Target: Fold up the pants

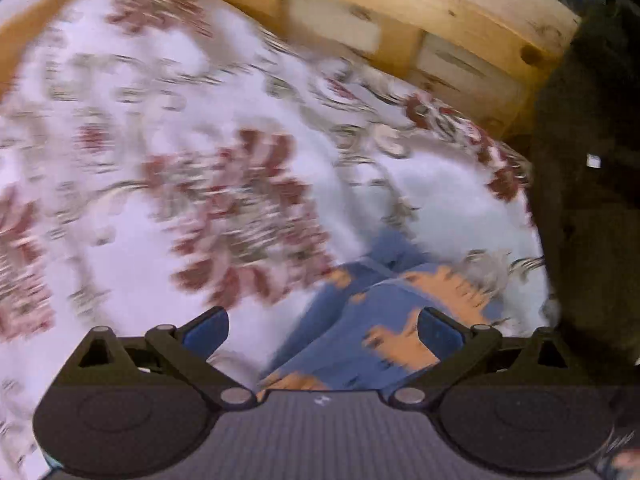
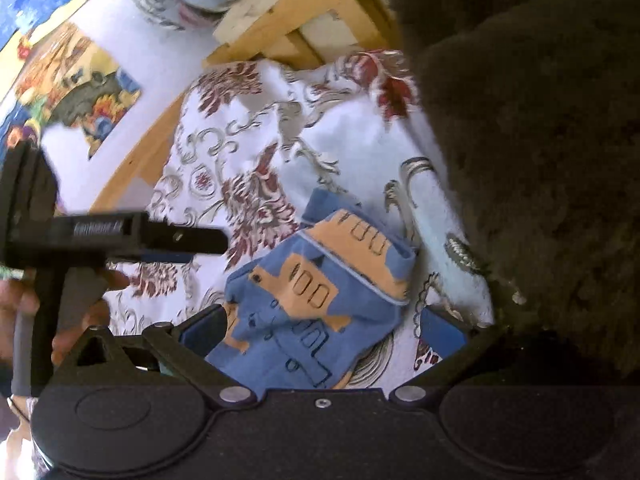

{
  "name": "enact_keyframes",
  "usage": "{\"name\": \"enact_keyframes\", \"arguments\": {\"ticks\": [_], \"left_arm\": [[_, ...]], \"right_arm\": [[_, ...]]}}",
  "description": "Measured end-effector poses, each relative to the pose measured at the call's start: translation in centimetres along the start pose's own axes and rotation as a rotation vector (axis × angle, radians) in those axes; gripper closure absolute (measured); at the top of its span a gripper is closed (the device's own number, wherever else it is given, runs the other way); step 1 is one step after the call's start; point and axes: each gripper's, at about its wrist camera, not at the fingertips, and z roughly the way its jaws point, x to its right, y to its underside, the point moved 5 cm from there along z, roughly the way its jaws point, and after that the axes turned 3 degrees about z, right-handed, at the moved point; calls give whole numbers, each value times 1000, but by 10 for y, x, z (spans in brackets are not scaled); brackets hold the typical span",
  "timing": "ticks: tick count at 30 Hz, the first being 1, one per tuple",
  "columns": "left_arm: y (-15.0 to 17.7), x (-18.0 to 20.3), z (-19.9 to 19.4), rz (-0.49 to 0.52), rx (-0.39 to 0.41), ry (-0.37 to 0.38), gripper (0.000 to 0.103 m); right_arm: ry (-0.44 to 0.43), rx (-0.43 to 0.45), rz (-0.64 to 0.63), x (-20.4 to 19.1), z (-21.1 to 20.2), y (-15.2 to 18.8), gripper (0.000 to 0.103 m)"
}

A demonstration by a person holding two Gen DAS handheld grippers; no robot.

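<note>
The pants [image 2: 316, 300], small and blue with orange patches, lie bunched in a compact, already partly folded heap on the floral bedspread [image 2: 240, 152], close to the dark fuzzy blanket [image 2: 540, 160] that crowds the right side. The right gripper [image 2: 324, 328] hangs directly above them with its jaws apart, straddling the heap and clamped on nothing, which reads as a release or a pause before smoothing. The left gripper [image 1: 324, 332] also has its jaws apart and empty; its view is smeared by motion, so how near it sits to the cloth is only a guess, though the pants [image 1: 380, 312] show just ahead between the fingers. From the right wrist view its dark body reaches in from the left, held by a hand [image 2: 24, 308]. Open bedspread lies to the left and ahead up to the wooden bed frame [image 2: 288, 12]; the blanket's edge leaves little room rightward.
</note>
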Motion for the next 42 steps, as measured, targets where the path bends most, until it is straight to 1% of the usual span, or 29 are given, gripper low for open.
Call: {"name": "enact_keyframes", "arguments": {"ticks": [2,5,7,9,13,15,18,21,23,24,25,26,28,29,30,31,32,33,34,35,36,37,38,39,41,42], "left_arm": [[-12,9,16,13,-45,52,0],[-21,25,33,51,-108,125,0],[-26,29,44,48,-161,179,0],[-30,28,52,11,-210,213,0],[-31,16,66,-135,-321,283,0],[-30,10,70,-197,-339,306,0],[-29,5,75,-238,-336,319,0],[-30,-1,84,-275,-337,314,1],[-33,-3,87,-289,-332,315,2],[-33,-3,88,-291,-329,314,6],[-33,-2,88,-288,-332,310,12],[-34,-2,88,-281,-337,303,17],[-34,4,89,-251,-347,304,31],[-33,8,90,-241,-351,304,33],[-34,10,91,-237,-352,303,38],[-33,12,92,-236,-352,300,45],[-34,13,92,-238,-354,297,47],[-34,16,94,-239,-352,289,53],[-33,18,94,-235,-348,275,61],[-32,19,93,-227,-338,256,65],[-31,23,93,-217,-325,243,68],[-29,27,94,-208,-310,232,71],[-28,31,91,-199,-294,221,72],[-27,37,85,-180,-269,205,73],[-23,50,74,-105,-210,167,74],[-21,59,68,-42,-175,130,74]], "right_arm": [[-19,14,23,2,0,-2,1],[-42,32,46,4,-2,-4,1],[-53,36,51,4,-2,-5,1],[-61,30,49,4,-1,-6,1],[-87,26,73,7,1,-9,1],[-106,35,96,9,-1,-11,1],[-125,53,128,13,-4,-12,3],[-123,71,169,20,-5,-14,11],[-110,82,193,24,-4,-16,19],[-99,87,200,26,-3,-17,21],[-84,90,204,27,-2,-18,26],[-70,91,205,28,0,-18,32],[-40,95,201,30,2,-18,40],[-26,96,199,30,3,-18,45],[-14,98,198,31,3,-18,47],[-6,99,197,32,4,-18,53],[5,98,195,33,4,-18,60],[18,96,192,34,5,-18,64],[27,93,192,35,6,-17,71],[35,91,191,35,6,-17,80],[45,86,188,36,7,-17,85],[52,81,183,36,8,-16,92],[56,79,180,35,8,-16,95],[57,79,175,35,8,-16,95],[59,79,170,34,8,-16,97],[58,80,171,35,8,-16,97]]}}
